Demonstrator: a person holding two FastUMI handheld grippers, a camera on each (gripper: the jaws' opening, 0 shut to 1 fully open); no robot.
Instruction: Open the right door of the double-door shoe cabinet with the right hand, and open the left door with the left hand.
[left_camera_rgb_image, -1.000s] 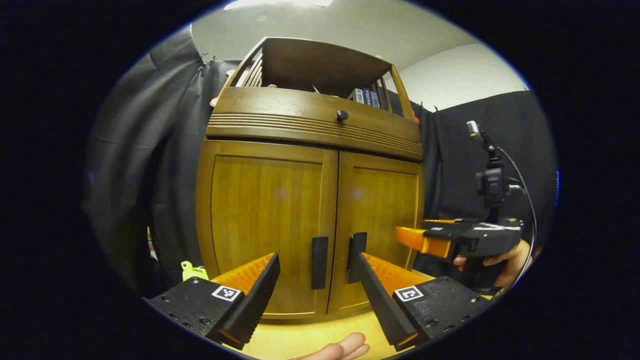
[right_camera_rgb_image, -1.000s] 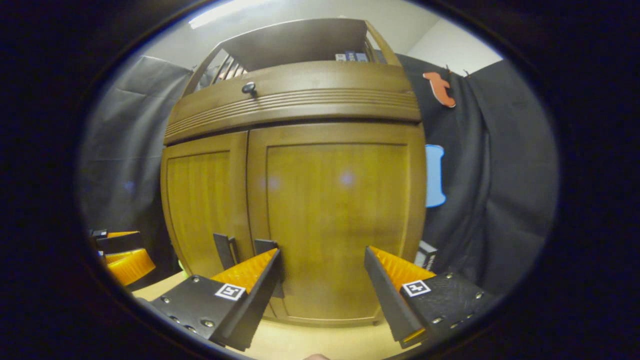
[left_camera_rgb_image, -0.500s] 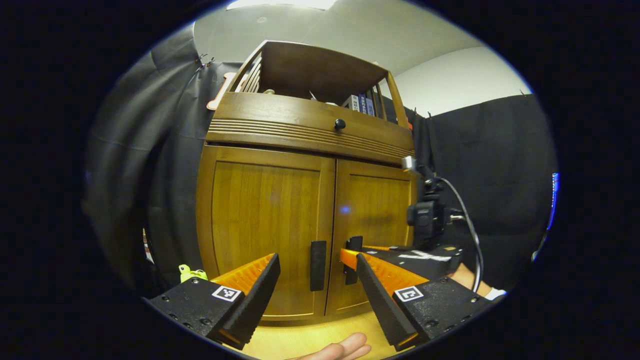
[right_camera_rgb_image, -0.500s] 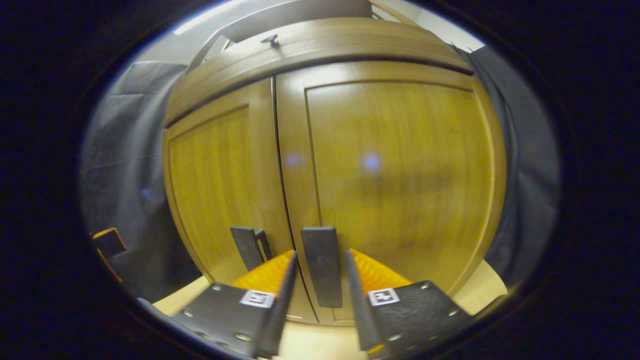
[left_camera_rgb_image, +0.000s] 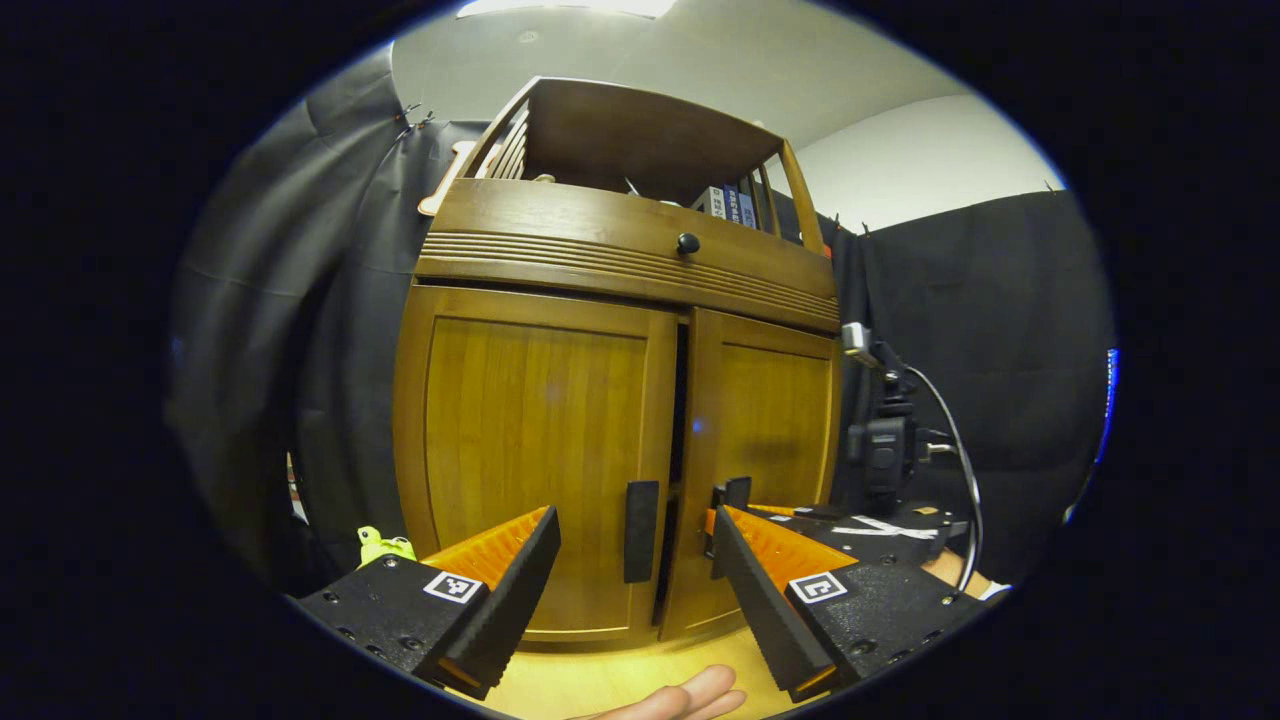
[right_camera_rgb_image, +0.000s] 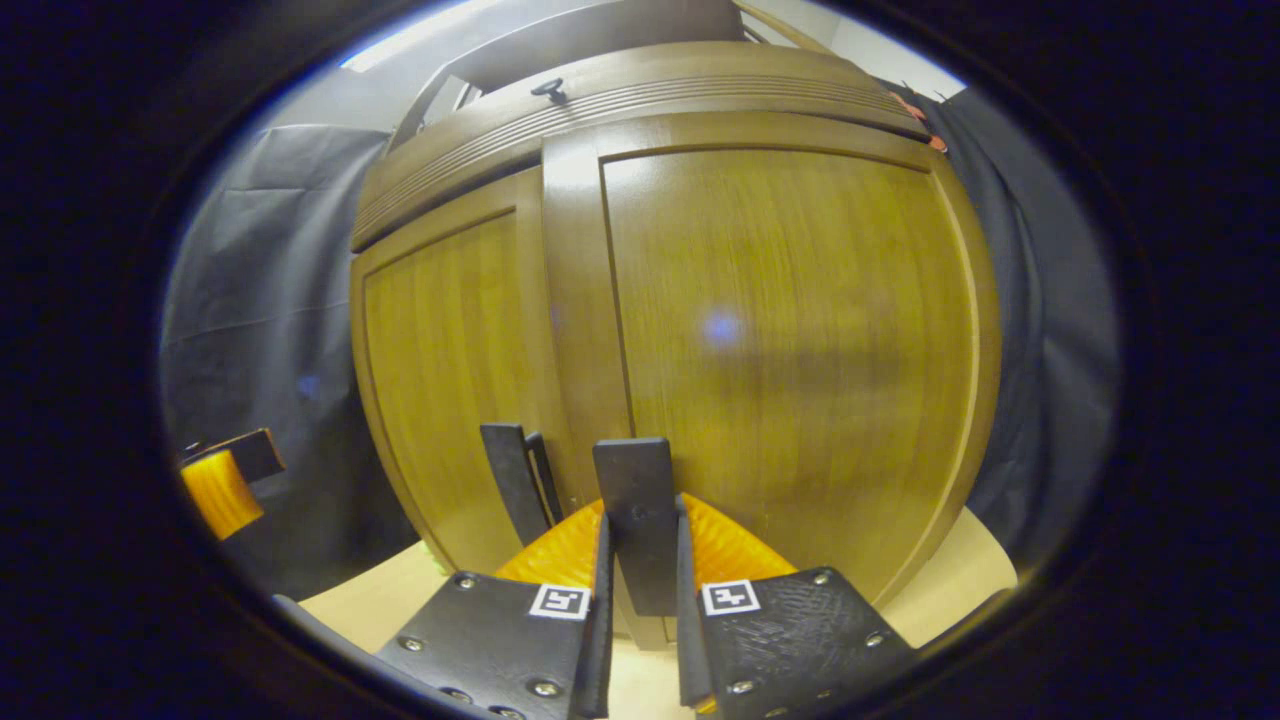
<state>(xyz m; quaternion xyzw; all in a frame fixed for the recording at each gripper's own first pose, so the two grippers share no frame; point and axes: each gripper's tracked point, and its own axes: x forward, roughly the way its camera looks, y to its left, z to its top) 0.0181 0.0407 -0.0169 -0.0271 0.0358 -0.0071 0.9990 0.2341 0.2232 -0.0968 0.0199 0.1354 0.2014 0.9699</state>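
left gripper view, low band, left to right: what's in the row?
Green object → left gripper's left finger → left door handle → dark gap at the right door's edge → right door handle → right gripper's body.

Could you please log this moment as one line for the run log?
right gripper: shut on right handle | right door: ajar | left gripper: open, short of left handle | left door: closed

My left gripper (left_camera_rgb_image: 636, 560) with ribbed orange fingers (left_camera_rgb_image: 492, 548), black screwed bases, square black-and-white markers, my right gripper (right_camera_rgb_image: 640, 570) alike, black cable (left_camera_rgb_image: 958, 440) looping above it
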